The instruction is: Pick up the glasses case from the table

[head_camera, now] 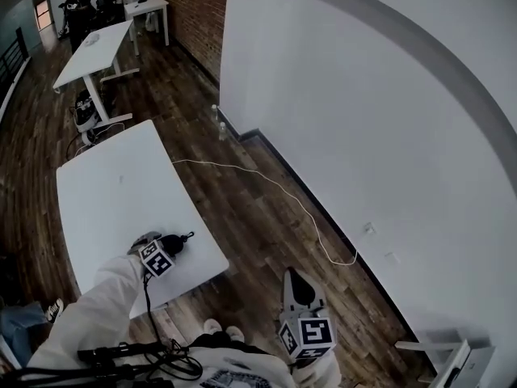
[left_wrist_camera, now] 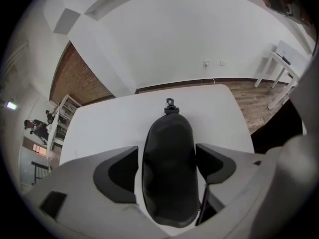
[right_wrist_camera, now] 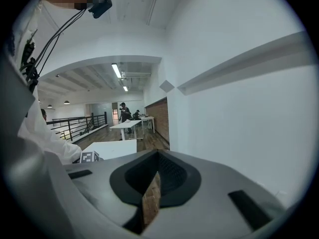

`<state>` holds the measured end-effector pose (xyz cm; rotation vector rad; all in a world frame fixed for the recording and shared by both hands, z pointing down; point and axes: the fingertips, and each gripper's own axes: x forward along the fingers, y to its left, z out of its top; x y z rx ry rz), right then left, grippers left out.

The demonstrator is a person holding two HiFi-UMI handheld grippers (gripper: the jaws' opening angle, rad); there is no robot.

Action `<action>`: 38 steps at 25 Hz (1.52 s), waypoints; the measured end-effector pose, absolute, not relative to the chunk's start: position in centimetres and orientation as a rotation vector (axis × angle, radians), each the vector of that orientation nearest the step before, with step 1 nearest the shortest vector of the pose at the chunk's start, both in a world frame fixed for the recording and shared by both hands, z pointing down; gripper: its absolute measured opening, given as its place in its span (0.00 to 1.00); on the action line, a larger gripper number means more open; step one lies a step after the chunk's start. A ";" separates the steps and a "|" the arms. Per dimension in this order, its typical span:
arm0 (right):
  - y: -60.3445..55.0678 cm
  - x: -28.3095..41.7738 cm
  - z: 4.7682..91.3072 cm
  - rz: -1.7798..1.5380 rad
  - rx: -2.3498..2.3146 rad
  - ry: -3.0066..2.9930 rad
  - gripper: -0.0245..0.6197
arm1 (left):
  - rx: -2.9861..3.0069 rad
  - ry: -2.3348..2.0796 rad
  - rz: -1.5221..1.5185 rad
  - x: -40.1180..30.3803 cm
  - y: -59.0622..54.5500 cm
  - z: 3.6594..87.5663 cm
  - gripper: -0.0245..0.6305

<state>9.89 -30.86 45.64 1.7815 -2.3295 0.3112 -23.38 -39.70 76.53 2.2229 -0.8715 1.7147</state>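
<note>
Open-plan loft office: white desks [head_camera: 90, 56], brick wall [head_camera: 196, 13], wood floor [head_camera: 242, 208], people [head_camera: 79, 8] at back.

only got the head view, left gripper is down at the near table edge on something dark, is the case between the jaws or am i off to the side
Observer: It is between them. In the left gripper view the black oval glasses case lies flat on the white table, with the left gripper jaws standing wide apart on either side of it.
Operator: ok and the right one, all i see is its marker cube, is it carrying anything
Observer: No. The right gripper view shows the right gripper with its jaws together and nothing in them, and the white wall ahead of it.
</note>
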 end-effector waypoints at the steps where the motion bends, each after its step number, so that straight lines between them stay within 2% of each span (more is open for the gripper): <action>1: -30.9 9.9 45.6 0.312 1.783 -2.326 0.04 | 2.216 -0.873 1.705 -23.2 -39.8 76.7 0.61; 8: -31.8 9.3 45.9 0.318 1.755 -2.361 0.04 | 2.237 -0.964 1.524 -22.5 -40.3 74.7 0.57; 12: -32.2 7.6 45.8 0.325 1.712 -2.408 0.04 | 2.273 -1.114 1.220 -22.0 -39.3 68.5 0.57; 19: -33.4 3.9 45.9 0.329 1.585 -2.525 0.04 | 2.410 -1.338 0.862 -21.7 -36.4 56.1 0.57; 30: -34.5 -3.6 45.1 0.310 1.352 -2.713 0.04 | 2.390 -1.663 0.248 -25.2 -29.0 42.8 0.57; 38: -33.9 -5.2 43.8 0.265 1.278 -2.768 0.03 | 2.377 -1.724 0.252 -25.7 -27.7 42.0 0.57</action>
